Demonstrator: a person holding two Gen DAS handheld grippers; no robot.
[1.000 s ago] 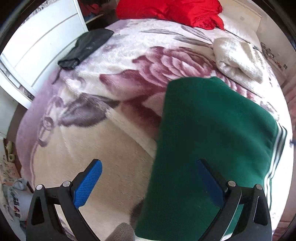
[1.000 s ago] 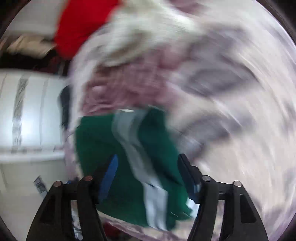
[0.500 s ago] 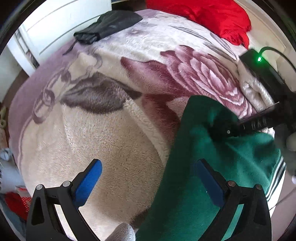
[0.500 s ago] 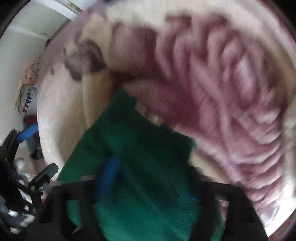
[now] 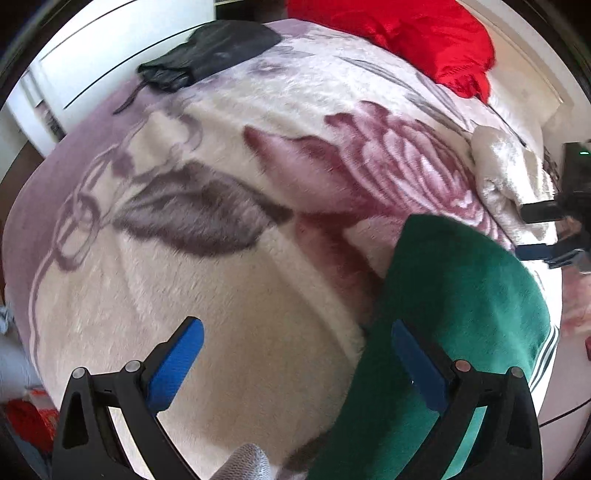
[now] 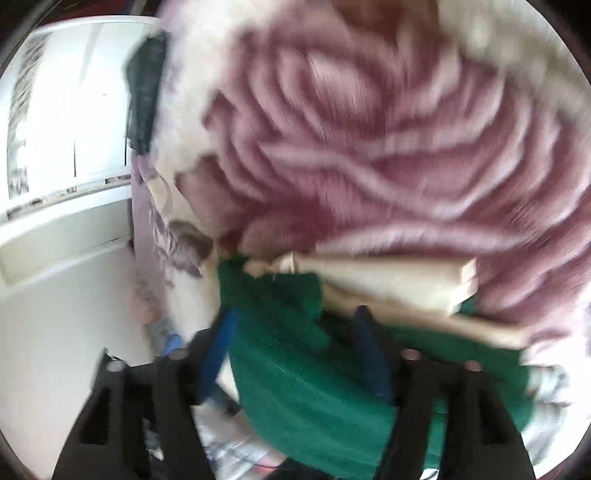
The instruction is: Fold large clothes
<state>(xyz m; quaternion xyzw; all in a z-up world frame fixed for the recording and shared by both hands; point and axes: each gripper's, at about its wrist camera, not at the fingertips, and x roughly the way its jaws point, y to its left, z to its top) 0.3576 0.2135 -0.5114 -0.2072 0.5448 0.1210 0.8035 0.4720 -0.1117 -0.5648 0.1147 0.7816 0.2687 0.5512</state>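
My left gripper (image 5: 295,354) hangs wide open over the blanket (image 5: 229,280), holding nothing — its right finger overlaps the green garment (image 5: 461,295) lying at the bed's near right. This view alone shows the red cloth (image 5: 424,33) and black garment (image 5: 210,48). My right gripper (image 6: 295,343), blurred, stands open over green folds — I can't tell contact.

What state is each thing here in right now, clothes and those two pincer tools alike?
Green garment: folded, lying flat on the blanket.
Red garment: heaped, unfolded.
Black garment: crumpled near the bed's edge.
Cream garment: bunched up.
Left gripper: open, holding nothing.
Right gripper: open over the green garment; view blurred.
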